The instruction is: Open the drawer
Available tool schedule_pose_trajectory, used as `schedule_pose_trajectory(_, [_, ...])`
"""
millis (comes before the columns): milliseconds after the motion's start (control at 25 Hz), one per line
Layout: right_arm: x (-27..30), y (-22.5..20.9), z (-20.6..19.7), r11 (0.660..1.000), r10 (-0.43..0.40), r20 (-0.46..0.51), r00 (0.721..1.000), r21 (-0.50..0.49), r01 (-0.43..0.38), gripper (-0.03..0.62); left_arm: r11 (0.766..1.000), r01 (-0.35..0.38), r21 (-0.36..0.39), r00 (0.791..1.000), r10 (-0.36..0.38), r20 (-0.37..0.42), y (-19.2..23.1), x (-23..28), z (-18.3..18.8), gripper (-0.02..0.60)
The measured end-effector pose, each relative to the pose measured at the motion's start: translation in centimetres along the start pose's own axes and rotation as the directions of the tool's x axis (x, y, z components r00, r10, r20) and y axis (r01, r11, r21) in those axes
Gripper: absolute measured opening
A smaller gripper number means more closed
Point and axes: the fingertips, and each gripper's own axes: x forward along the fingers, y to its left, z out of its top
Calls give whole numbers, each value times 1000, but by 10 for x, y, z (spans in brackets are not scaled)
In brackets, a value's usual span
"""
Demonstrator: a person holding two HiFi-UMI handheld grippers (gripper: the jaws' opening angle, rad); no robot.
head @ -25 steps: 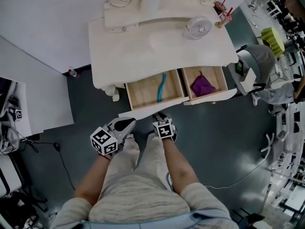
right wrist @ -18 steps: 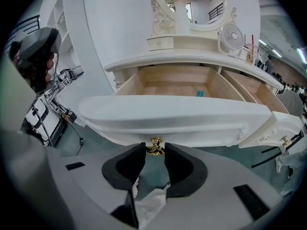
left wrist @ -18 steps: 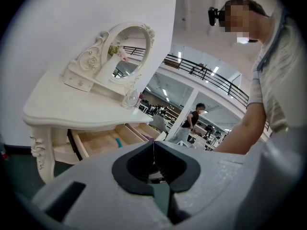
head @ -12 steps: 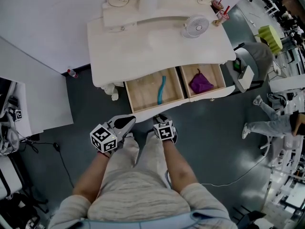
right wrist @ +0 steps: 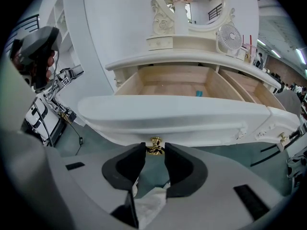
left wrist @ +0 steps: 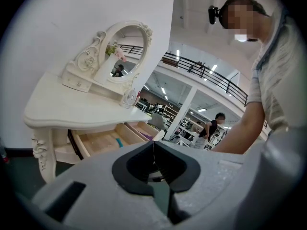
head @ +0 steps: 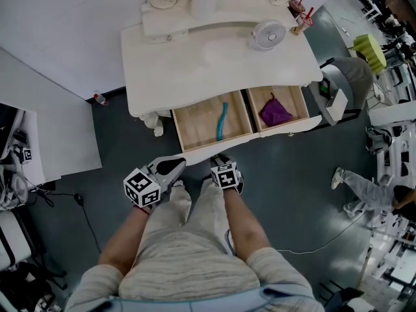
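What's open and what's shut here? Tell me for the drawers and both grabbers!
Wide drawer: open, teal thing inside.
Small drawer: open, purple cloth inside.
Left gripper: shut, empty.
Right gripper: shut on gold knob of wide drawer.
Fan: cannot tell whether it spins.

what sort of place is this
Likely a lab or workshop hall, not a home: the dressing table stands on bare grey floor with loose cables, and a railed mezzanine shows behind.

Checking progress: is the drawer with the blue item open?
Open: the drawer stands pulled out, its wooden bottom and blue item exposed.
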Motion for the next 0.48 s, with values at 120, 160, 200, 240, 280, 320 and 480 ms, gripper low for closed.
schedule_pose_trajectory(120, [1,0,-1,1000,2,-2,1000,3,-2,121,1000,0,1,1000,0,-3,-1,-2,-1,14])
schedule_pose_trajectory(160, [1,0,-1,1000,5,-3,1000,5,-5,121,1000,0,3,1000,0,-5,-1,-2,-1,14])
schedule_pose_trajectory(200, [1,0,-1,1000,9,-4,1000,7,-9,123,1000,0,5,1000,0,-6,-2,-3,-1,14])
schedule_pose_trajectory(240, [0,0,-1,1000,14,-6,1000,9,-14,123,1000,0,7,1000,0,-6,-3,-3,-1,14])
schedule_pose_trajectory(280, [0,0,-2,1000,19,-7,1000,12,-19,123,1000,0,8,1000,0,-7,-4,-4,-1,14])
schedule_pose_trajectory(320, [0,-1,-2,1000,22,-9,1000,17,-22,123,1000,0,8,1000,0,-8,-4,-4,-1,14])
schedule_pose_trajectory(480, [-1,0,-4,999,22,-6,1000,43,-22,123,1000,-1,8,1000,2,-12,-4,-7,-1,14])
